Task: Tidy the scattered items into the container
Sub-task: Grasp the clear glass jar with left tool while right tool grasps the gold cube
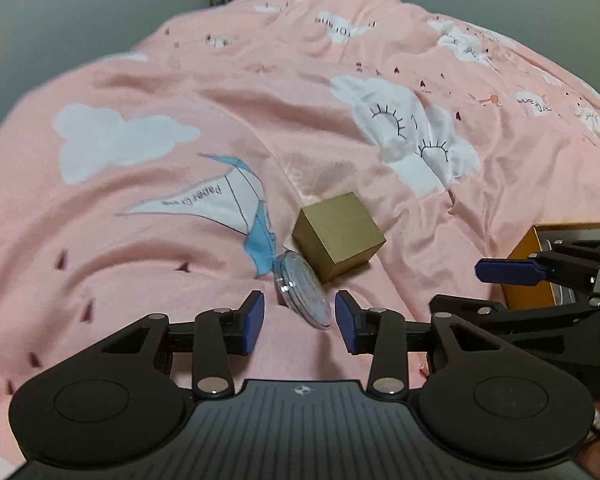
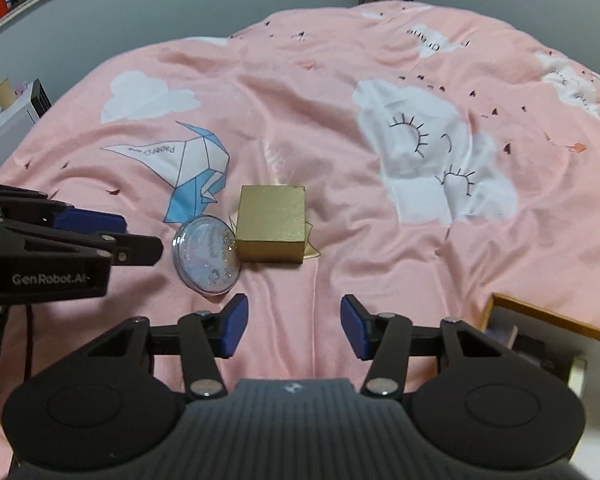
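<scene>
Hovering left tool open above clear round case beside gold box

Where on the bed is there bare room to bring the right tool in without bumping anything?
Bare quilt lies between the right tool and the gold box, and widely to the box's right, up to the container. It is crowded on the left: the clear round case touches the box, and the left tool hovers beside it.

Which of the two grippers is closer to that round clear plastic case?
Left. The left gripper has the round clear plastic case just ahead of its open jaws; the right gripper sits further back, with the case off to its left.
</scene>
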`<state>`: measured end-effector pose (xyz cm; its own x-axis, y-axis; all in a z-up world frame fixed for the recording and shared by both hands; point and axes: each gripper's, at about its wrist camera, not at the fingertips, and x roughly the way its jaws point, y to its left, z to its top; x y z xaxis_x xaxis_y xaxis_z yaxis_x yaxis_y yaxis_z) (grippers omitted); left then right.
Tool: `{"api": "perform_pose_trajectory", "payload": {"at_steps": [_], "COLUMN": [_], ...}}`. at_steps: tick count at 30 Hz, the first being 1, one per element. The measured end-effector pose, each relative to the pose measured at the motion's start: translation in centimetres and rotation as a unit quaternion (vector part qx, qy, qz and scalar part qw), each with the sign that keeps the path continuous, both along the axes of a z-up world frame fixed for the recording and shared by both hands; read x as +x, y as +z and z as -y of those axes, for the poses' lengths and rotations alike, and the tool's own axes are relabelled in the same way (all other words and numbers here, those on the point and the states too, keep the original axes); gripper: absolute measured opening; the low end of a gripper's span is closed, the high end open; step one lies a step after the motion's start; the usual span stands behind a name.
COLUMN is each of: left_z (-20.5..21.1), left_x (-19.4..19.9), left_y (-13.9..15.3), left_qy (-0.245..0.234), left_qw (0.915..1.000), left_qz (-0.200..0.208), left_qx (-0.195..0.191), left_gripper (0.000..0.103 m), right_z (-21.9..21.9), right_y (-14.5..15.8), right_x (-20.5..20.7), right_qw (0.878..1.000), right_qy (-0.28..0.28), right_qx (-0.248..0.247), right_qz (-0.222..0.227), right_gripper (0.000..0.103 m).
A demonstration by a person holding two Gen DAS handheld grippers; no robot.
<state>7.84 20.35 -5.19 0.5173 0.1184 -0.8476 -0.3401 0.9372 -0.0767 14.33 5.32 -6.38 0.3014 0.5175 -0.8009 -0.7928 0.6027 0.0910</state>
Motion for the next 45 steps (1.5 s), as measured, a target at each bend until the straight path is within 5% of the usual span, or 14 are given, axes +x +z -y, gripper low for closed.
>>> {"api": "perform_pose_trajectory", "payload": {"at_steps": [4, 13, 20, 37, 45], "left_z": [-1.2, -2.1, -1.9, -1.9, -1.8], "left_x": [1.5, 3.5, 3.7, 3.9, 3.9], "left_y": [-1.7, -4.1, -4.7, -5.4, -5.4], "left_qy": [0.027, 0.037, 0.033, 0.036, 0.035], "left_qw": [0.9988, 0.9975, 0.9978, 0.9981, 0.9983], "left_qz": [-0.019, -0.046, -0.032, -0.018, -0.015], "left_qx": [-0.035, -0.039, -0.047, -0.047, -0.044], "left_gripper": [0.044, 0.039, 0.023, 0.022, 0.022], "right_z": [-0.8, -2.2, -3.5, -9.3, -9.5], "right_y": [-0.4, -1.1, -1.3, -4.5, -4.5], "right_x": [0.7, 3.3, 5.6, 6.9, 6.7], "right_qw": [1.000, 1.000, 0.999, 0.997, 0.996], "right_qy": [0.010, 0.005, -0.004, 0.009, 0.018], "right_qx": [-0.003, 0.003, 0.024, 0.007, 0.005], "right_qz": [0.004, 0.005, -0.023, -0.080, -0.089], "right_gripper": [0.055, 0.063, 0.064, 0.070, 0.064]}}
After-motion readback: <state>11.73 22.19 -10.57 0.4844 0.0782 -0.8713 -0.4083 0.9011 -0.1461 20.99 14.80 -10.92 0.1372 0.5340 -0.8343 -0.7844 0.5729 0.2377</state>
